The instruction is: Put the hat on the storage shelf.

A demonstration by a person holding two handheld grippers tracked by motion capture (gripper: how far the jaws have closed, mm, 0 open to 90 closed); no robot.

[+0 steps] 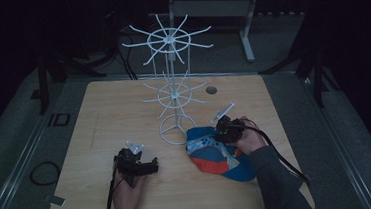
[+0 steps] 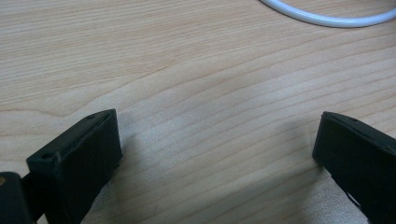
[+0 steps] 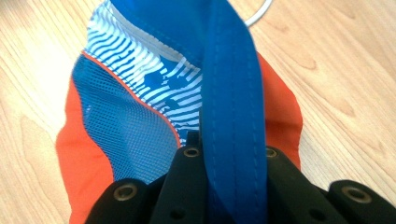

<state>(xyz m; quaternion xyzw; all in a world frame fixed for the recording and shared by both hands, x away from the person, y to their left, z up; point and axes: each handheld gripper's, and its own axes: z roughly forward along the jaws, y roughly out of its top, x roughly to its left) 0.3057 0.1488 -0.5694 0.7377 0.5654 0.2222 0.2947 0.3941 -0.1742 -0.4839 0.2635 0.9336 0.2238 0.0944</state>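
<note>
— From up high, how far along would you say this is?

— Early, I'd judge; the cap (image 1: 216, 154) lies on the table (image 1: 99, 116) just right of the foot of the white wire rack (image 1: 174, 93), and none of the rack's prongs carries anything; the right gripper (image 1: 224, 131) sits at the cap's upper edge, the left gripper (image 1: 140, 164) rests well apart on bare wood. What's left is lifting the cap and hanging it (assuming the rack is where it's headed).

— And the left gripper view?

— Its jaws stand wide apart with nothing but wood grain between them; a curve of the rack's base ring (image 2: 327, 18) shows at the top edge.

— The right gripper view?

— There the jaws are pressed together on the cap's blue brim band (image 3: 231, 112); the band runs straight up between them, with the mesh, the striped panel and the orange cloth spreading beyond the tips, the cloth apparently resting on the table.
</note>
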